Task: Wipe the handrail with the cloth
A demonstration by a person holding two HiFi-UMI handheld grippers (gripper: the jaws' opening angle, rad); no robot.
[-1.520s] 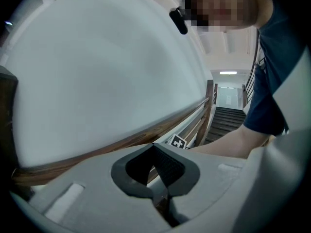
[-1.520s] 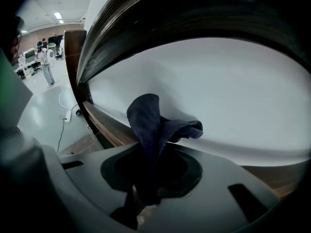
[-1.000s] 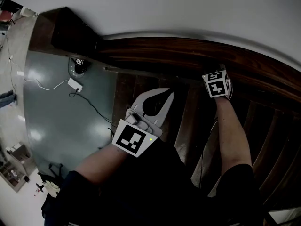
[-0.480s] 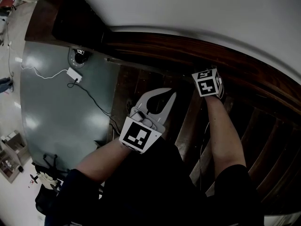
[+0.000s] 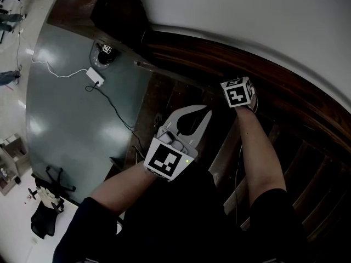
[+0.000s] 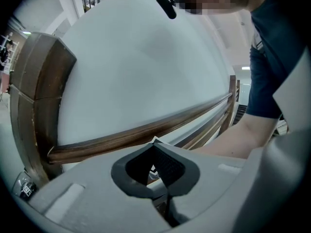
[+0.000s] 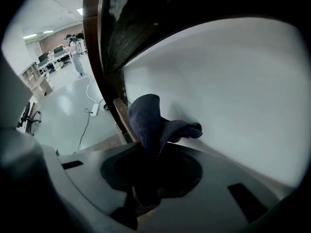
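Down at your far left, beyond the stair edge, a small white power adapter (image 5: 95, 76) with its thin cable lies on the grey-green floor, well apart from the work. Nearer the middle, your left gripper (image 5: 202, 114) hangs over the dark stair treads with its white jaws pressed together at the tips and nothing between them (the left gripper view shows only a hollow behind the meeting point (image 6: 154, 143)), so it offers no support if you lean. To the right, your right gripper (image 5: 238, 92) reaches up to the curved dark-brown wooden handrail (image 5: 296, 81), and its own view shows the jaws (image 7: 151, 154) clamped on the bunched dark-blue cloth (image 7: 146, 115), which stands up in a fold just beside the rail's dark wood (image 7: 141, 28) and the pale wall. Whether the cloth actually presses the rail cannot be told from here. The risks, as I judge them: the fold is pinched low and narrow, so dragging it along the wood could tug it loose; only a small lobe is exposed, so the hard jaw edges might scrape the finish if you bear down; and the slats under the rail could snag the loose flap if it dips.
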